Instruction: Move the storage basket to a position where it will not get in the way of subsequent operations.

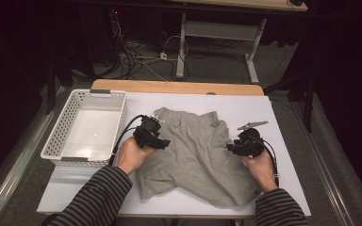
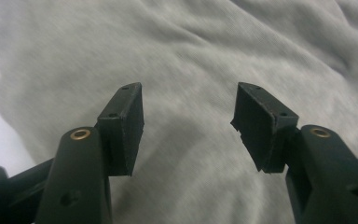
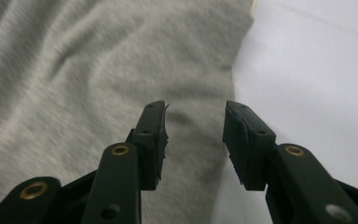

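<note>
Both tools, left [image 2: 189, 100] and right [image 3: 193, 119], gaping, empty over grey shorts [image 1: 195, 150]; risks pinching several fabric layers, dragging cloth across surface [image 1: 283, 117].

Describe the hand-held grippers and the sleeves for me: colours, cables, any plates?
Both are black: the left hand-held gripper trails a black cable, and the right hand-held gripper carries a grey three-cornered plate and its own cable. Each has flat rectangular pads and brass rivets. The sleeves are dark with thin pale stripes.
</note>
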